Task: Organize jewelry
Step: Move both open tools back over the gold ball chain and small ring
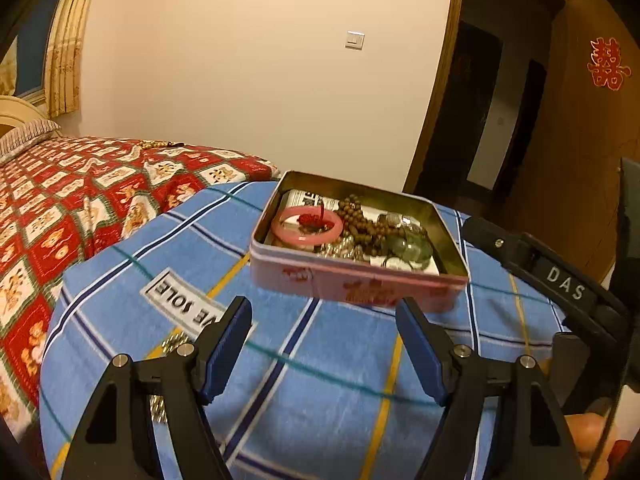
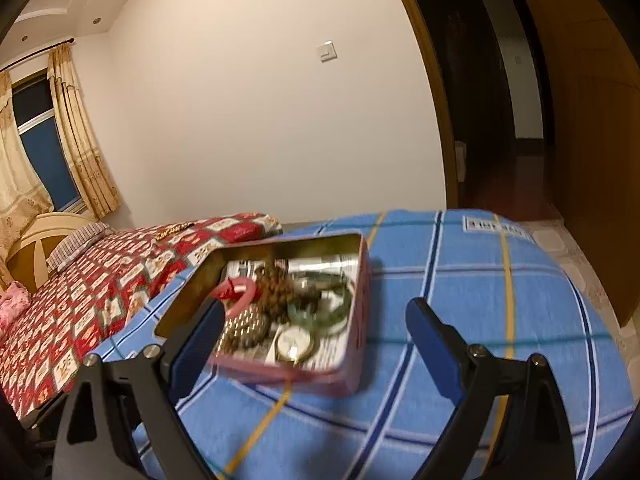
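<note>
Currently, a pink tin box [image 1: 356,280] is being seen near the middle of a surface draped in a blue plaid cloth [image 1: 304,384], beside a bed under a red patterned quilt [image 1: 80,208]. The jewelry is being kept inside the tin: a pink bangle [image 1: 306,231], a brown bead string [image 1: 362,222], a green bangle [image 1: 408,246], and, in the right wrist view, a gold watch [image 2: 295,344] at the tin's near edge. Another bead string [image 1: 158,144] is being left on the far edge of the bed.

The left gripper [image 1: 324,312] is being held wide open and empty, just short of the tin's near wall. The right gripper [image 2: 314,316] is likewise being held wide open and empty, its left finger [image 2: 196,344] being placed at the tin's left side; whether contact is being made cannot be told.

Several risks are being judged. The tin is probably light and could be pushed or tipped on the soft cloth by a finger. The pieces are lying tangled, so several could be dragged out together, and the smooth bangles could slip from the pads.
</note>
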{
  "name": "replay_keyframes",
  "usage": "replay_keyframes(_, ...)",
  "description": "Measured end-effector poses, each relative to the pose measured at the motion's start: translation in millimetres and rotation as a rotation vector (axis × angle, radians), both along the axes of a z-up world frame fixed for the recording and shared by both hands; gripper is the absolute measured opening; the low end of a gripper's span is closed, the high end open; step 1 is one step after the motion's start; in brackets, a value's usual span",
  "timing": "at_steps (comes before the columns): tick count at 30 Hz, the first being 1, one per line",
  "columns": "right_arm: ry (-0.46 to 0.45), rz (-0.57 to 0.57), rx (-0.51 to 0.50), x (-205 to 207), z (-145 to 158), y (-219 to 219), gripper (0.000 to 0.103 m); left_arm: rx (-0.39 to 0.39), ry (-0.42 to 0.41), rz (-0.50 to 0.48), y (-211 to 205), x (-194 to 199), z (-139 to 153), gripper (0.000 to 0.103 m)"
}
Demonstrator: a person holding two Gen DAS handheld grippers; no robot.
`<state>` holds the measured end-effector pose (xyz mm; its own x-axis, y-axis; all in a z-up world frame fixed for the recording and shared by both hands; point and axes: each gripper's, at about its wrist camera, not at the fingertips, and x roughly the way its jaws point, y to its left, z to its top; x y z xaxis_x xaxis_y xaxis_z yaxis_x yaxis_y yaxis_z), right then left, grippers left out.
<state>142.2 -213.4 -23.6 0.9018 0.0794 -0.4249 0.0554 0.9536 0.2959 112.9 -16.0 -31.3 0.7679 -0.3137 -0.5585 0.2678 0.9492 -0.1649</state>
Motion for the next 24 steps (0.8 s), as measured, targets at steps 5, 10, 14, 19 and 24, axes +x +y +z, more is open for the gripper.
replay_keyframes(5,0.01,-0.002,0.019,-17,-5,1,0.094,-0.006,-0.005,0.009,6,-21,2,0.075)
replay_keyframes(10,0.004,0.008,-0.022,-22,-4,13,0.094,0.016,-0.02,0.01,18,-40,6,0.075)
replay_keyframes(14,-0.009,0.026,-0.055,-28,-3,22,0.094,0.041,-0.021,0.036,42,-57,5,0.075)
replay_keyframes(19,-0.011,0.058,-0.069,-35,-5,31,0.094,0.086,-0.003,0.085,71,-71,0,0.075)
replay_keyframes(24,0.002,0.115,-0.06,-40,-7,43,0.094,0.121,0.002,0.123,90,-77,-6,0.075)
